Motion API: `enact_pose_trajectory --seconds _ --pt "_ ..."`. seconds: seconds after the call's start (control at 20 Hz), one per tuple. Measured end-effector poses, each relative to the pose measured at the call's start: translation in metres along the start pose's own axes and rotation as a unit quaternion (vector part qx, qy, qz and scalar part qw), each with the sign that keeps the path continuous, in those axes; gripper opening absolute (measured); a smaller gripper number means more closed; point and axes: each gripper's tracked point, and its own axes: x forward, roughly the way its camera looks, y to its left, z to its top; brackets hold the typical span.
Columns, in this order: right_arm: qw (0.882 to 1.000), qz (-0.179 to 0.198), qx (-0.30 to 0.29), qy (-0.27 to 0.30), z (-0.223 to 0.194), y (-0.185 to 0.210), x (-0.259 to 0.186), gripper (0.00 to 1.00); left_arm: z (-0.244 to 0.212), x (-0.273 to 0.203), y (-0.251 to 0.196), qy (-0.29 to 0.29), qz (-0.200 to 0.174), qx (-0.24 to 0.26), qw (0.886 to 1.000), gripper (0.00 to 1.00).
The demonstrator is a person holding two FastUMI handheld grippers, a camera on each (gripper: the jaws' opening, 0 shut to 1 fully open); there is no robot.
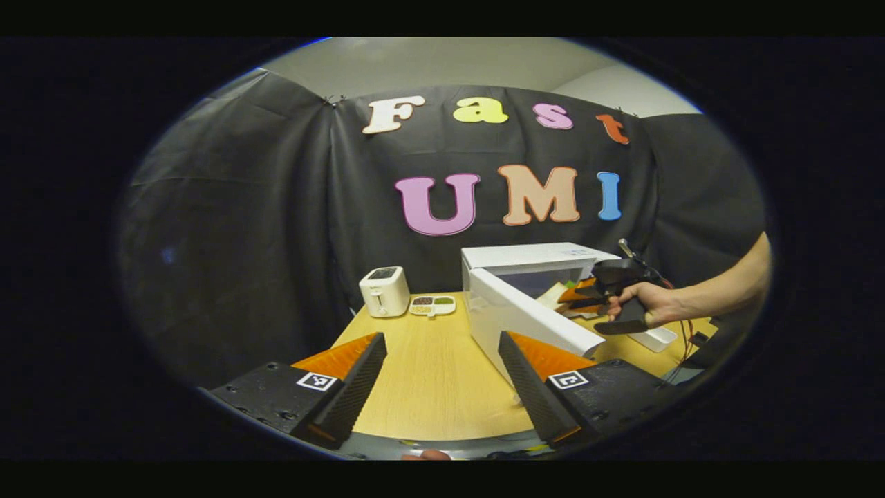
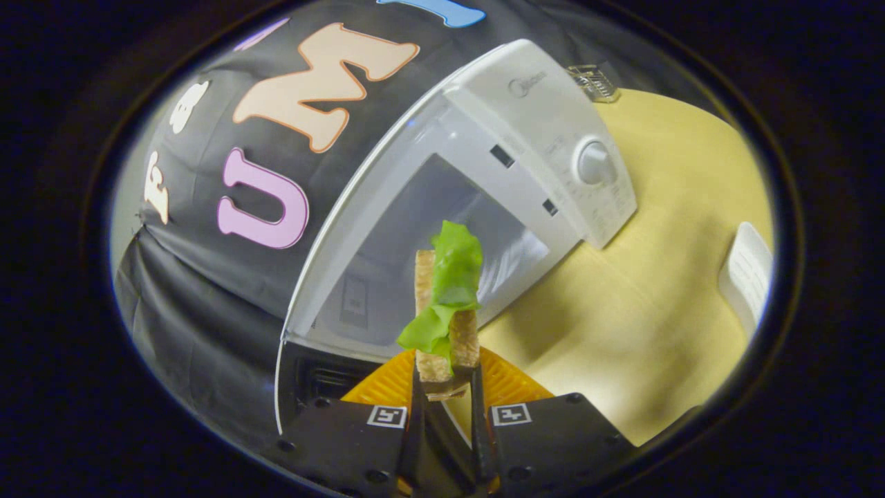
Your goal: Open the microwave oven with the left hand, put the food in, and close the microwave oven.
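**Sandwich held at the open microwave**

Nearest the lens in the right gripper view, the right gripper (image 2: 444,394) is clamping both fingers on the sandwich (image 2: 446,318), bread with a green lettuce leaf. The food is pointing its long axis straight out from the jaws, toward the microwave (image 2: 553,138) cavity just ahead, so the right hand is plainly the nearer one. The open door (image 1: 536,321) is swinging out toward the left gripper (image 1: 442,377), whose jaws are standing wide apart, holding nothing, well back over the table (image 1: 429,373). The left gripper view is also showing a toaster (image 1: 384,291) and a small tray (image 1: 433,305); the right gripper view is showing the microwave's dial (image 2: 594,162)
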Motion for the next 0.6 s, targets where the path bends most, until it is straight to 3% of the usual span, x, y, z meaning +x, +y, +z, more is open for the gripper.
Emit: enact_pose_trajectory --seconds 0.15,0.2,0.25,0.35,0.6 --pt "1.0 -0.012 0.02 -0.016 0.004 0.012 0.024 0.3 -0.011 -0.002 0.0 0.011 -0.005 -0.008 1.0 0.95" --pt "0.999 -0.014 0.032 -0.023 0.007 0.016 0.033 0.37 -0.013 -0.003 -0.004 0.01 -0.013 -0.011 1.0 0.95" --pt "0.998 -0.018 0.042 -0.031 0.008 0.019 0.041 0.37 -0.016 -0.002 -0.009 0.014 -0.02 -0.014 1.0 0.94" --pt "0.997 -0.024 0.052 -0.043 0.006 0.027 0.056 0.22 -0.026 -0.002 -0.019 0.028 -0.037 -0.022 0.999 0.94" --pt "0.996 -0.031 0.063 -0.056 0.006 0.038 0.095 0.3 -0.032 0.001 -0.005 0.036 -0.035 -0.018 0.999 0.95"
